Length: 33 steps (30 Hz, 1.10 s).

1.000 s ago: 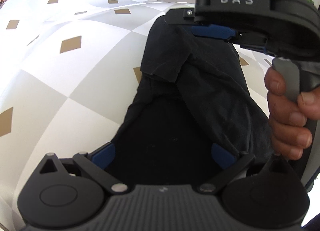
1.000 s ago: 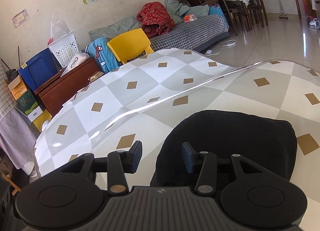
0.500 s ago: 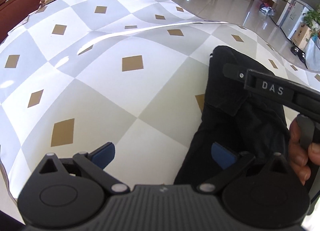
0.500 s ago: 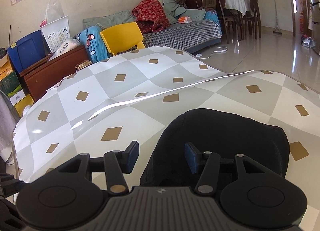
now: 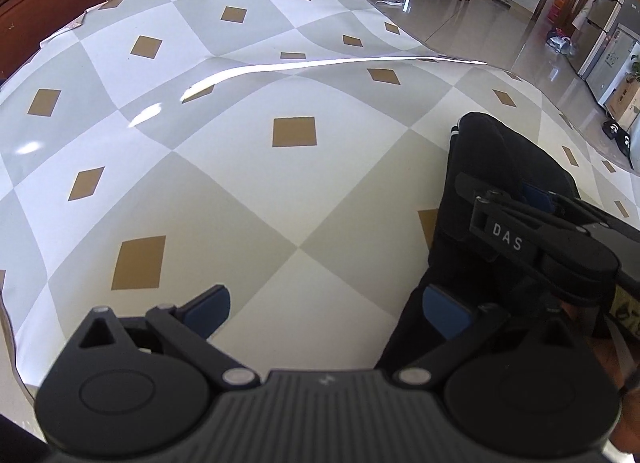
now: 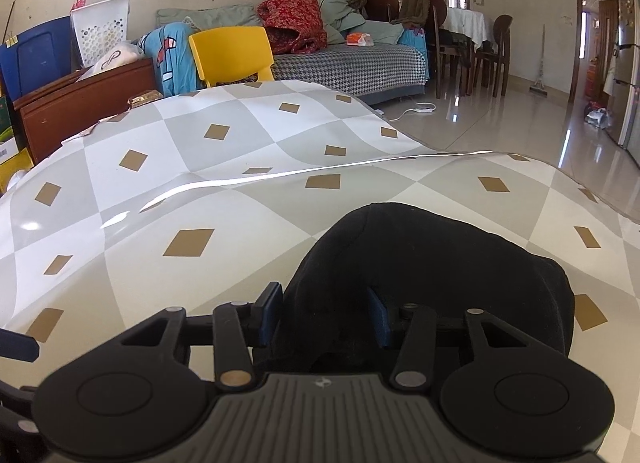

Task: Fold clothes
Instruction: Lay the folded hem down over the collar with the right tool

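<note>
The right gripper (image 6: 325, 313) has its jaws part-open around a raised fold of the black garment (image 6: 432, 259), with cloth filling the gap between the blue pads, though whether they pinch it tight cannot be told. The left gripper (image 5: 324, 309) is spread wide and empty over the checked table (image 5: 248, 191), its right pad just at the garment's edge. The garment lies bunched at the table's right side; a white perforated basket (image 6: 102, 29) stands beyond, its contents unseen.
</note>
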{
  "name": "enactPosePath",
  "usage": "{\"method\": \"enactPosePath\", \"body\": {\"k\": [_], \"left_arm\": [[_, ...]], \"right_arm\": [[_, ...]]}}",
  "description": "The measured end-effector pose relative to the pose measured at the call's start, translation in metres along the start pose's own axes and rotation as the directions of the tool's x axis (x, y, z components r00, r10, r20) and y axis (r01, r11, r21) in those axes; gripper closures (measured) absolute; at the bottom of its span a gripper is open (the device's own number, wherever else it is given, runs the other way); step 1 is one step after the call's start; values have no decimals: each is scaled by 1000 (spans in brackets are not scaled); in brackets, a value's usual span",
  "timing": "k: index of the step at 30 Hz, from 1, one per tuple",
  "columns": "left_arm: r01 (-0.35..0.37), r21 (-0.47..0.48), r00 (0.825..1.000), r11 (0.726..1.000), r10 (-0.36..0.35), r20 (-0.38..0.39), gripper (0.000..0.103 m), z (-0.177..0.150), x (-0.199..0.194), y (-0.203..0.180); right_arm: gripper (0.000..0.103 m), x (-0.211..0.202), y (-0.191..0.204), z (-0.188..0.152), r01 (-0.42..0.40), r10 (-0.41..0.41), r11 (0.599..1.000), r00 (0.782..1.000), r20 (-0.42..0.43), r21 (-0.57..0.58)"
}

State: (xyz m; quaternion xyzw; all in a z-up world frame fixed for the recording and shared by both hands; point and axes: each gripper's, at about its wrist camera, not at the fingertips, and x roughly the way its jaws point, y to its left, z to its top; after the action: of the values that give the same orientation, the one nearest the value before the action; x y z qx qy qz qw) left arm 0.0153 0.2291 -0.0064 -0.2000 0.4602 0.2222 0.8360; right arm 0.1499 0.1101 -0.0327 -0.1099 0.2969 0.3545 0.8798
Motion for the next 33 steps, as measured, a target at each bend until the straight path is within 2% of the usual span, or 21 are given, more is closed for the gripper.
{"method": "enactPosePath", "body": {"k": [2,4,9,13,17,21,23,25,33], "left_arm": [[-3,-5,1000,1000,3,3,0,0,0,0],[-5,-7,1000,1000,5,7,0,1,1,-1],[-7,4,1000,1000,6,11,0,0,1,-6],[-9,12,1000,1000,9,16,0,-2,1,-10],[-5,15,1000,1000,5,4,0,-4,4,-14],[6,15,1000,1000,-5,-4,0,-6,5,-16],[3,17,1000,1000,-3,-1,0,-5,5,-17],[-2,12,1000,1000,1,3,0,-4,5,-15],[-26,-49,1000,998,26,15,0,3,3,1]], "right_arm": [[79,1,-1,-1,21,-21,1000,1000,-11,-5],[85,-2,-4,0,19,-19,1000,1000,-5,3],[88,-21,-12,8,70,-70,998,997,29,2],[89,-40,-24,14,165,-164,986,984,65,-17],[89,-53,-33,17,305,-298,950,949,100,-62],[89,-57,-31,15,446,-425,882,892,153,-151],[89,-53,-22,10,494,-459,840,867,191,-223],[89,-47,-11,5,514,-466,809,857,223,-286],[89,-14,34,-21,447,-371,742,895,248,-500]]}}
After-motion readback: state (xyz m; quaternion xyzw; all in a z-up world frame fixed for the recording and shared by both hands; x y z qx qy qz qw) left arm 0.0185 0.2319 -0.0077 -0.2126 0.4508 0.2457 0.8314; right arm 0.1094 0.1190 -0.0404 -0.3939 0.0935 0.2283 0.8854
